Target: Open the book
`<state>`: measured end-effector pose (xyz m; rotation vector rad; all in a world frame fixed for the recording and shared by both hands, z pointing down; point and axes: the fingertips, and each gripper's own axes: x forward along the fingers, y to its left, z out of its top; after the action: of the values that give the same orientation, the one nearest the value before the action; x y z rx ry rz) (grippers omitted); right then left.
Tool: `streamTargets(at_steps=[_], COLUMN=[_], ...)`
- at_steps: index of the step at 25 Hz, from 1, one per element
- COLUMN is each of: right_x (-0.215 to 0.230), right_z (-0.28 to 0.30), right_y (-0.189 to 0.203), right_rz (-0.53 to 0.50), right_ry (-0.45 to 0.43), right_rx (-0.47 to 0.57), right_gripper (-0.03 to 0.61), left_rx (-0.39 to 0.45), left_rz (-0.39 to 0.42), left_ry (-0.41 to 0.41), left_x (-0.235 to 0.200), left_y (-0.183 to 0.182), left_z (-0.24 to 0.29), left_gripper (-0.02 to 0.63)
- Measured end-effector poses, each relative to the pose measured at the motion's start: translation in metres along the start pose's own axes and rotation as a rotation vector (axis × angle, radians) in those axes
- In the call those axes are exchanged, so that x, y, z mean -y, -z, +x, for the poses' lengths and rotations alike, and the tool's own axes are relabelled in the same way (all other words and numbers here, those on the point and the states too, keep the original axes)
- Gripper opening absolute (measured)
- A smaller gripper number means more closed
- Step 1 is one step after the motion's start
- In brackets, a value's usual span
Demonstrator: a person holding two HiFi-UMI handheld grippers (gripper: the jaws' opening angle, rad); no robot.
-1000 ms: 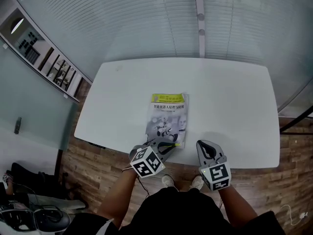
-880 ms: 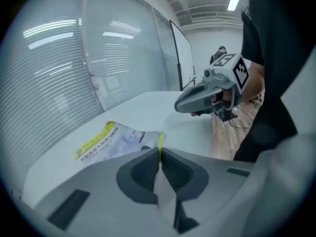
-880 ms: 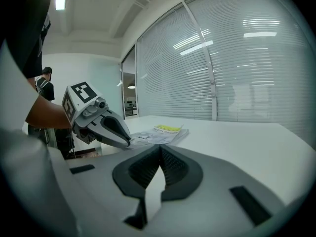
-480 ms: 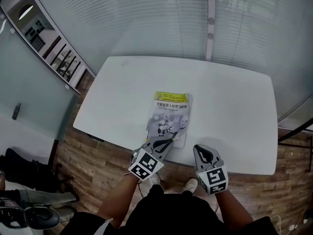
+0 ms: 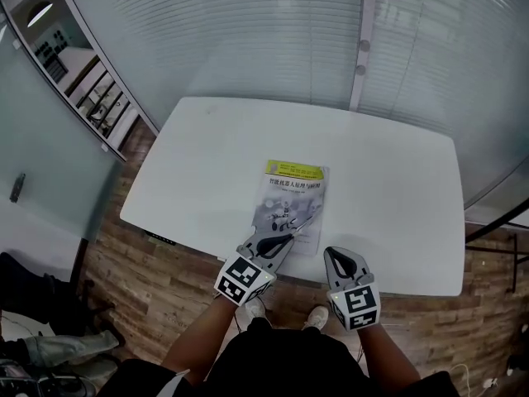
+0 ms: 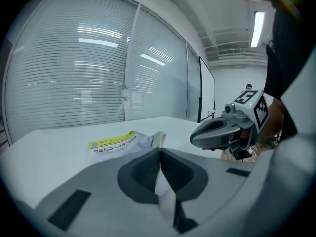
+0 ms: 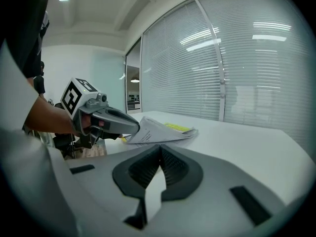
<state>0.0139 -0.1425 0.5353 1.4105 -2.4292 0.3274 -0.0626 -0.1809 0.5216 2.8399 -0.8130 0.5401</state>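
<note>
**Thin grey-and-yellow paperback book (image 5: 293,201) at the front edge of the white table (image 5: 198,164), its cover (image 7: 150,131) lifted.**
Left gripper (image 5: 289,234), jaws just closing, pinches the probably light, floppy cover at its near corner; right gripper (image 5: 337,255) closed, empty.

Cannot read cover print on book (image 5: 295,198) from head view: too small. Cannot see its 7 o'clock corner under left gripper (image 5: 289,236); near half masked by own jaws in left gripper view.

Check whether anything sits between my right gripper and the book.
Nothing visible does: only bare table separates the right gripper from the book. The left gripper, whose jaws have just been closing on the lifted cover, is at the book's near left corner.
</note>
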Motion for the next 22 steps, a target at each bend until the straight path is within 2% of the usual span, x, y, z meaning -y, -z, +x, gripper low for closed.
streamTargets(at_steps=[3,7,11,22], right_x=[-0.007,-0.013,-0.021,-0.028], right_z=[0.011,0.023,0.032,0.042], right_y=[0.001,-0.006,-0.002,-0.005], right_rz=[-0.02,-0.066,-0.08,-0.068], right_ry=[-0.005,-0.007,-0.001,0.026], right_rx=[-0.024,-0.016,-0.056,-0.076], right_gripper=[0.008,0.008,0.008,0.008], left_rx=[0.02,0.093,0.15,0.267], left_rz=[-0.057,-0.125,-0.208,-0.336], left_ry=[-0.007,-0.024,-0.043,-0.127], left_x=[-0.007,-0.019,-0.031,-0.062], left_y=[0.002,-0.009,-0.014,-0.02], left_z=[-0.004,-0.009,-0.018,-0.042], left_gripper=[0.021,0.02,0.02,0.02])
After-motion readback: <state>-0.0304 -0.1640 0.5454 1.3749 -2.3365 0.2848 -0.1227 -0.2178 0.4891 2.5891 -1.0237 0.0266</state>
